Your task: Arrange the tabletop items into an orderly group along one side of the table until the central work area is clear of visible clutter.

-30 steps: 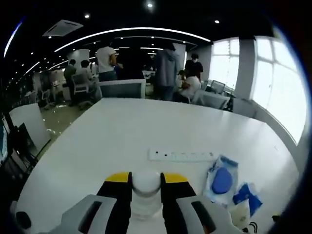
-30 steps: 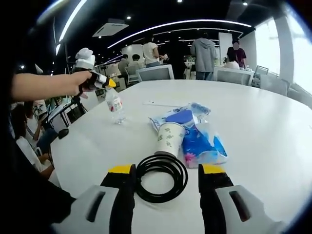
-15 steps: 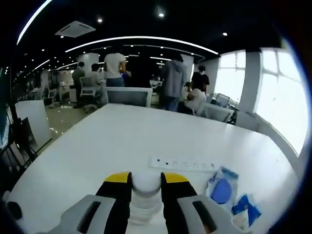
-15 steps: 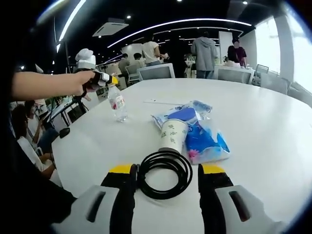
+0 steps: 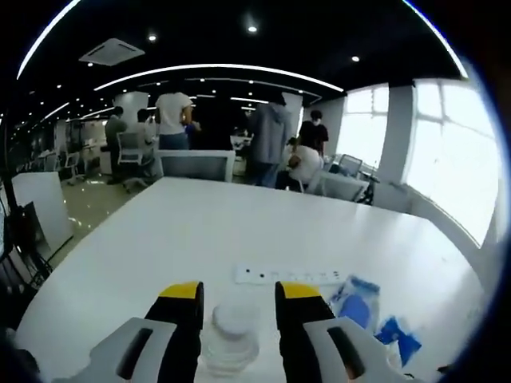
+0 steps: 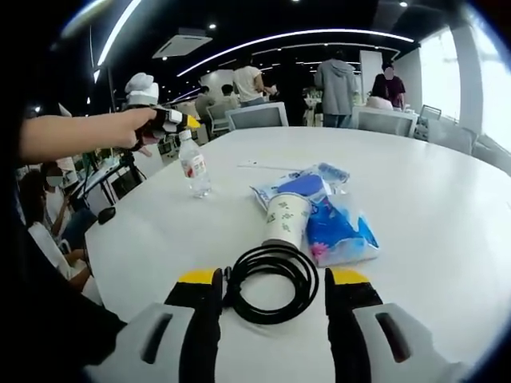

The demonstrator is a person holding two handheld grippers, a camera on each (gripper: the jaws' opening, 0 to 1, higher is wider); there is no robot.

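A clear water bottle [image 5: 231, 331] with a white cap stands on the white table [image 5: 200, 231] between the jaws of my left gripper [image 5: 238, 299], which is open and apart from it. In the right gripper view the same bottle [image 6: 193, 166] stands upright near the table's left edge, with the left gripper [image 6: 185, 121] just above its cap. A black cable coil [image 6: 271, 317] lies flat between the jaws of my right gripper [image 6: 271, 278], which is open. Behind the coil stands a paper cup [image 6: 286, 220], next to blue plastic packs [image 6: 339, 231].
A white power strip [image 5: 289, 275] lies across the table beyond the bottle, with blue packs [image 5: 354, 294] to its right. A person's bare forearm [image 6: 76, 137] holds the left gripper. Chairs [image 5: 196, 163] and standing people [image 5: 271, 132] line the table's far end.
My left gripper has opened and let go of the bottle, then risen a little above its cap. The right gripper and the coil have barely moved.
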